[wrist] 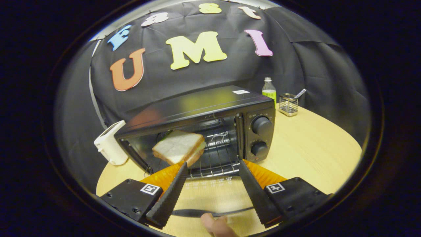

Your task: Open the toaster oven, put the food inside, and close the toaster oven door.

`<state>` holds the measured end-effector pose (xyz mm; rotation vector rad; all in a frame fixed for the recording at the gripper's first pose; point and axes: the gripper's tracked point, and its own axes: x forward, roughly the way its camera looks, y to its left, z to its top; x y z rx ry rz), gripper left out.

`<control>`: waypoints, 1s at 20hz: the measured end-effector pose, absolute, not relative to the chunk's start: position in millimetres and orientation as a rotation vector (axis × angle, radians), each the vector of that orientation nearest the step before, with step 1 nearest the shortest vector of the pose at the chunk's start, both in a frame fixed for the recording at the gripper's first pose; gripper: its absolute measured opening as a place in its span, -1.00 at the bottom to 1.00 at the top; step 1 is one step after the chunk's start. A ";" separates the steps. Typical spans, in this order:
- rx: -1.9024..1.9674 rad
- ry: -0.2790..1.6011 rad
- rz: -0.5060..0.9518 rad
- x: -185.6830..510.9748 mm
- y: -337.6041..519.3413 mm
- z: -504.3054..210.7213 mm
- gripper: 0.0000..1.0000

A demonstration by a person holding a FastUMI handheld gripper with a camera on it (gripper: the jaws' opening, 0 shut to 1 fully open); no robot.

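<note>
The oven (210,128) is standing open, and the sandwich (179,147) is lying tilted on the rack (217,161) inside it. The gripper (213,166) is hanging just before the oven with its fingers spread wide, gripping nothing. A bottle (269,90) is standing behind the oven.

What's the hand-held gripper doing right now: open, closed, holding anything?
Hand-held gripper: open, holding nothing; the sandwich lies on the toaster oven rack just beyond its fingers.
</note>
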<state>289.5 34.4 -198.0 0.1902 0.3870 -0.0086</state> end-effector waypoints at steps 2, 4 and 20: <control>0.170 0.373 0.005 266.2 41.9 -200.5 1.00; 0.129 0.362 0.017 244.8 49.1 -209.3 1.00; -0.049 0.415 0.039 198.3 85.9 -293.8 1.00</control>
